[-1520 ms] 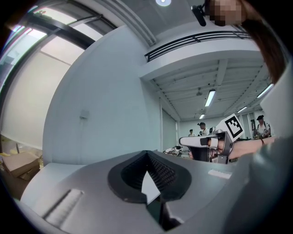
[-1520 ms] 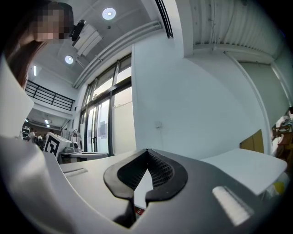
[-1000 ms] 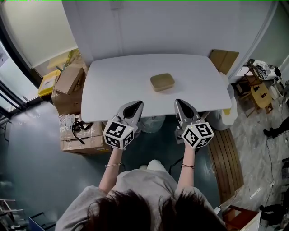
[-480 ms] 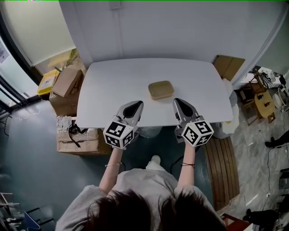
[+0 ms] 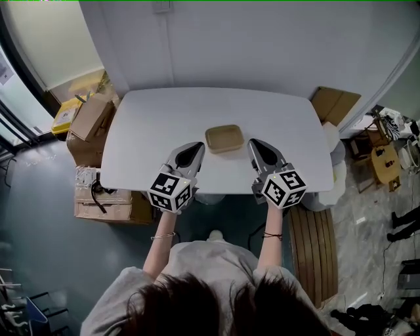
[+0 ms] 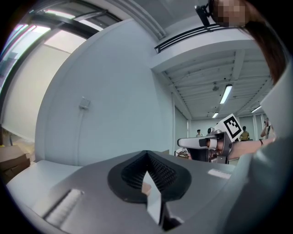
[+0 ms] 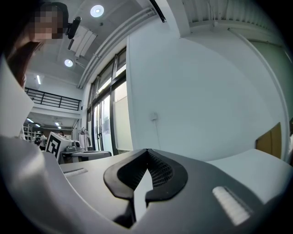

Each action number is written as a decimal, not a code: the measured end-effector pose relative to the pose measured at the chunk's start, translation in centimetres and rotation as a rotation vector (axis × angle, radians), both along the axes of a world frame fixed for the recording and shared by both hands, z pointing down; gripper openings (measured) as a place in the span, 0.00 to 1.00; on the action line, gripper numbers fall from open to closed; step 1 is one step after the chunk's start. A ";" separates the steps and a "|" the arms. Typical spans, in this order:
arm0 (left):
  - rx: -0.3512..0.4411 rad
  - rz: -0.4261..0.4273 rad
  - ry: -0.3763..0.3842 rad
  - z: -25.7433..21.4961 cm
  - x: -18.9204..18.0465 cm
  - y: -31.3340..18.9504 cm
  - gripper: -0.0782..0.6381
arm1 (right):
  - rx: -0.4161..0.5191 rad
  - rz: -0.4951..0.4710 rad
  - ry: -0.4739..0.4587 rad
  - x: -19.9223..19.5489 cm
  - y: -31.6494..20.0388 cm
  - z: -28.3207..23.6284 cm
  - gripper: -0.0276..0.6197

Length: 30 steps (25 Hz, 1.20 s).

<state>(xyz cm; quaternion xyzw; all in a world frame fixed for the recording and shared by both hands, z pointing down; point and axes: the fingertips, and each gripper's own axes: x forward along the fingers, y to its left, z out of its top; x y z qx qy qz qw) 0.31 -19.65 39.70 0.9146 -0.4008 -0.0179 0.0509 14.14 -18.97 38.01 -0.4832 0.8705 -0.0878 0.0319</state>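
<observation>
Left tool (image 5: 196, 146) and right tool (image 5: 253, 144) closed, empty — tan tray (image 5: 224, 138) between (head view only)

**Around your workspace**

You are looking down on a white desk (image 5: 157, 125) that is standing against a pale grey wall (image 5: 249, 46). A small wall plate (image 5: 159, 6) is sitting high on that wall. To your left, an open cardboard box (image 5: 88, 118) is leaning beside the desk, a taped box (image 5: 98, 203) is lying on the floor nearer you, and something yellow (image 5: 63, 113) is resting by the window frames (image 5: 10, 125). To your right, a flat cardboard sheet (image 5: 336, 105) is leaning at the desk's far corner, a slatted wooden bench (image 5: 314, 252) is running along the floor, and a wooden stool (image 5: 387, 161) is standing well apart. Round ceiling lights (image 7: 97, 10) are glowing overhead.
</observation>
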 end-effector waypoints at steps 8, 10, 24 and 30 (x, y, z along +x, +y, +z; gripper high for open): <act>-0.019 -0.029 -0.010 0.6 1.0 -2.0 0.10 | -0.015 -0.023 -0.016 1.1 -2.9 0.7 0.06; -0.032 -0.028 -0.018 1.1 1.0 -2.8 0.10 | -0.024 -0.022 -0.023 1.1 -3.6 1.1 0.06; -0.140 0.049 -0.046 5.3 1.1 -9.1 0.10 | -0.124 0.045 -0.043 0.6 -10.0 4.8 0.06; -0.186 0.092 -0.050 7.1 1.3 -11.1 0.10 | -0.175 0.075 -0.005 0.7 -12.0 6.9 0.06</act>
